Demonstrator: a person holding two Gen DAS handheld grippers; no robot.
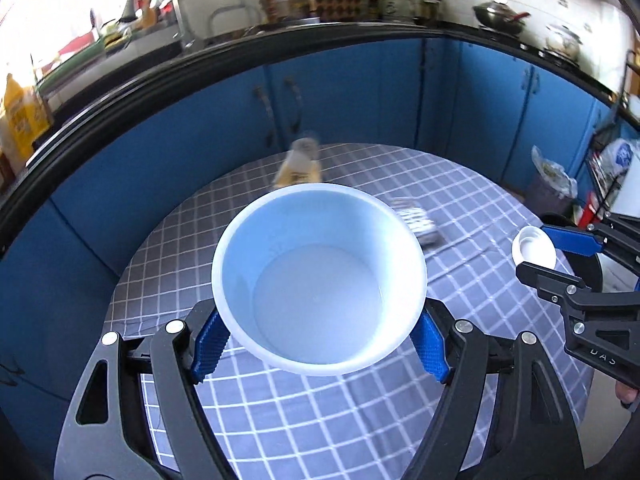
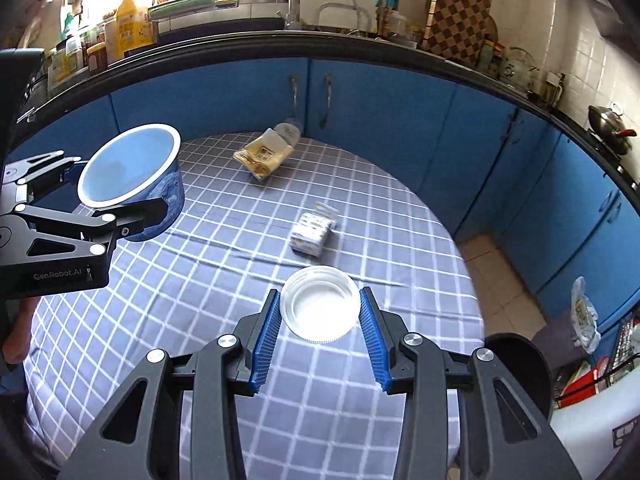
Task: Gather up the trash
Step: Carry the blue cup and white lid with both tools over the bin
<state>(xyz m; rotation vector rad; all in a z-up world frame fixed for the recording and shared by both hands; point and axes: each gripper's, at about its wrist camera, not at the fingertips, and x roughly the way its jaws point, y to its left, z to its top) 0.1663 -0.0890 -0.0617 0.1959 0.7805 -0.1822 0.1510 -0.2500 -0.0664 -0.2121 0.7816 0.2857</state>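
1. Left gripper (image 1: 320, 344): black plastic linkage, blue ribbed pads (image 1: 210, 346). Jaws clamped on a round paper cup (image 1: 320, 280) just under its rolled white rim, one pad each side. Cup is held off the table, mouth up, tilted toward the camera.
2. Cup: smooth pale inside with nothing in it; the right wrist view shows a dark blue printed outer wall.
3. Right gripper (image 2: 320, 330): same build, blue ribbed pads (image 2: 266, 340). Jaws clamped on a round clear plastic lid (image 2: 319, 308), pads on opposite edges. Lid is shallow, ridged at the rim, hollow side up, off the table.
4. Both grippers hang over the near half of a round table (image 2: 180, 280), cup to the left of the lid, well apart.
5. Tablecloth: blue-grey with a white grid, slight creases.
6. Still on the cloth: a small crumpled carton (image 2: 312, 232) just beyond the lid, near the centre; a crinkled yellow wrapper (image 2: 262, 158) at the far edge, with a clear plastic bottle (image 2: 289, 131) lying touching it.
7. Beyond the table: glossy blue cabinet doors (image 2: 400, 120) under a black countertop edge (image 2: 360, 46).
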